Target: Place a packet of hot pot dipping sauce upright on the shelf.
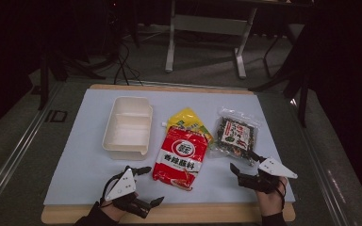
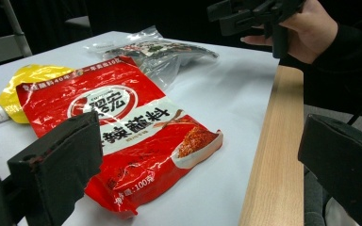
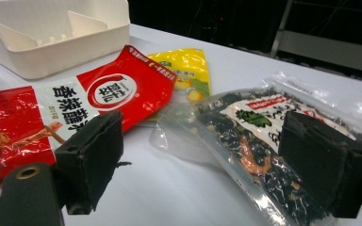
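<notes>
A red seasoning packet (image 1: 179,157) (image 2: 122,132) (image 3: 52,108) lies flat mid-table, overlapping a yellow spouted pouch (image 1: 188,120) (image 2: 33,77) (image 3: 184,70). To its right lies a clear bag of dark dried food (image 1: 235,134) (image 2: 155,49) (image 3: 254,141). A white two-compartment box (image 1: 127,127) (image 3: 52,37) stands at the left. My left gripper (image 1: 150,186) (image 2: 202,165) is open near the front edge, left of the red packet. My right gripper (image 1: 244,162) (image 3: 207,160) is open just in front of the clear bag. Neither has anything between its jaws.
A pale mat (image 1: 89,155) covers the wooden tabletop, whose front edge (image 1: 193,213) (image 2: 273,160) shows as a bare strip. In the left gripper view, the other hand (image 2: 306,28) holds its gripper above the table's near side. Table legs and dark floor lie beyond the far edge.
</notes>
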`<state>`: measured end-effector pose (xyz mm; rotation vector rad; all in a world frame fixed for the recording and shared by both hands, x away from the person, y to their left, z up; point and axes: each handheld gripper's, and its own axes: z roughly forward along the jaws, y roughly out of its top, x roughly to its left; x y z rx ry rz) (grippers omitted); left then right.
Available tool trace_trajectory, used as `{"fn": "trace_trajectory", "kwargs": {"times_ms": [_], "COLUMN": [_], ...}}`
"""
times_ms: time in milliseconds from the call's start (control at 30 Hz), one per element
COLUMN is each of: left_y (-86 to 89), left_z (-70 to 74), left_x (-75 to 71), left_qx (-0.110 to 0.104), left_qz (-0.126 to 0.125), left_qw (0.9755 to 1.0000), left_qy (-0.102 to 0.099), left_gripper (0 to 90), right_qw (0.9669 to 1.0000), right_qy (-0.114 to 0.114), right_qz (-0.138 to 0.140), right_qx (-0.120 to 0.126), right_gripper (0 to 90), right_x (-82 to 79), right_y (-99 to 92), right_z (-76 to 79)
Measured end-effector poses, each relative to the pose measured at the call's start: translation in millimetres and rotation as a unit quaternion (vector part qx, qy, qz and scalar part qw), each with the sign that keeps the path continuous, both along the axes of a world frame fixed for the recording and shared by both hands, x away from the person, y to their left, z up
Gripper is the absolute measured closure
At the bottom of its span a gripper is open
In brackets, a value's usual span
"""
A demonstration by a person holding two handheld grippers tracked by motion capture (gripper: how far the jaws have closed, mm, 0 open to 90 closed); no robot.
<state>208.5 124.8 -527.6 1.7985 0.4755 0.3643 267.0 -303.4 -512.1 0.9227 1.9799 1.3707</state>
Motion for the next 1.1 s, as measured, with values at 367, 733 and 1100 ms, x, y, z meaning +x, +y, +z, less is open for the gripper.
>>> {"fn": "trace_trajectory", "kwargs": {"times_ms": [367, 733, 1100], "left_y": [-0.7, -2.2, 0.1], "left_z": [0.4, 0.0, -0.8], "left_x": [-1.5, -1.7, -2.4], "left_qx": [0.000, 0.004, 0.008], "left_qz": [0.000, -0.001, -0.001], "left_qw": [1.0000, 1.0000, 1.0000], "left_qy": [0.002, 0.001, -0.001], "left_gripper": [1.5, 1.5, 1.5], "right_qw": [0.9999, 0.9984, 0.9947], "right_qy": [-0.001, -0.016, -0.021], "right_qz": [0.010, 0.052, 0.090], "right_qx": [-0.007, -0.018, -0.046], "right_gripper": [14.4, 13.8, 10.8], "right_x": [-8.5, -2.7, 18.4], "right_y": [7.8, 29.4, 57.5], "right_z": [15.5, 33.7, 56.3]}}
